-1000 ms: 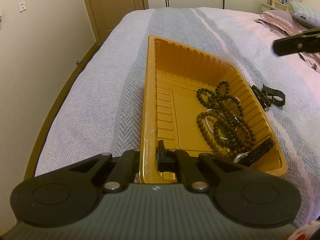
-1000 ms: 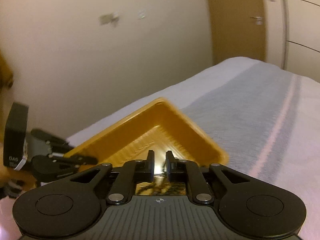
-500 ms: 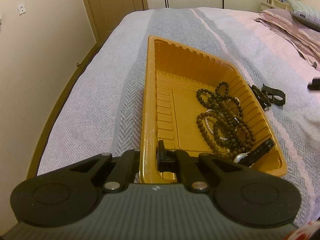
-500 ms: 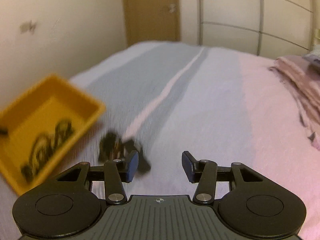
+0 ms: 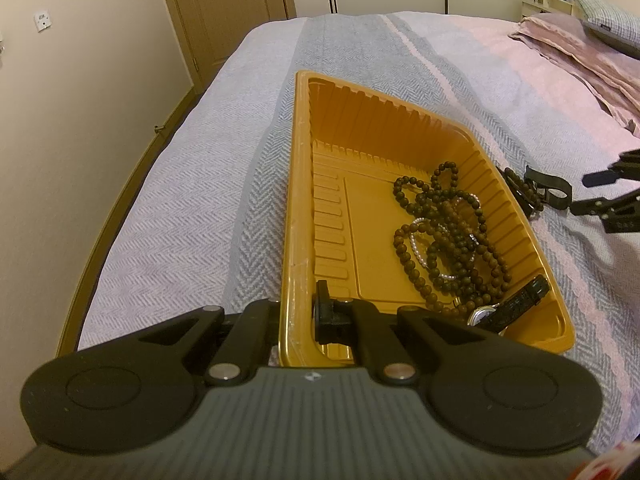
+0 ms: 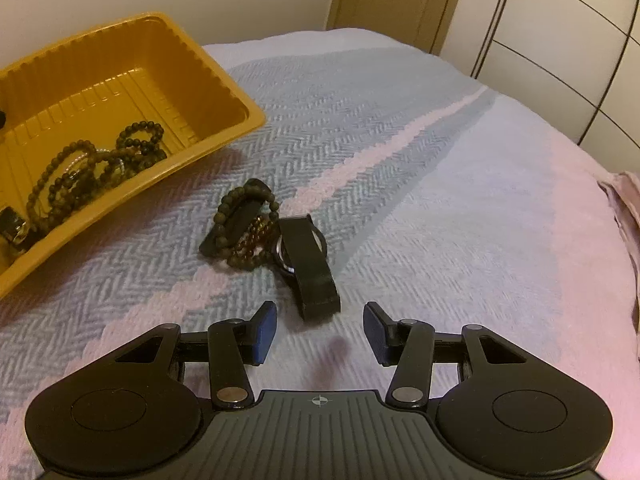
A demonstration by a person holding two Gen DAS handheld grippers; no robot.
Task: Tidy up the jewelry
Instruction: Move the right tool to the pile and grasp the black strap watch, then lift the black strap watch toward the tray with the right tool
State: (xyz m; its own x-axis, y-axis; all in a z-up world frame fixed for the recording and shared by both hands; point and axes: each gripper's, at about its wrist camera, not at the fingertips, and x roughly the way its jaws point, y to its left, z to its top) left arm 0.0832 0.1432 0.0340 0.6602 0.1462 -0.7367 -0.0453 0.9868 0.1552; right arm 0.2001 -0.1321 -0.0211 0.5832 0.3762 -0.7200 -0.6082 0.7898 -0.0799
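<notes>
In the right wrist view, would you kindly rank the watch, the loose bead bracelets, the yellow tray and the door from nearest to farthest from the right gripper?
1. Watch, just ahead of the right gripper.
2. Bead bracelets, touching the watch, slightly left.
3. Yellow tray, far left.
4. Door, beyond the bed.

Black claw (image 6: 320,330) with blue pads (image 6: 266,330), silver pivot screws.

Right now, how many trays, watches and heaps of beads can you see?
tray: 1
watches: 2, one in the tray, one on the bed
bead heaps: 2, likewise
Total: 5
</notes>
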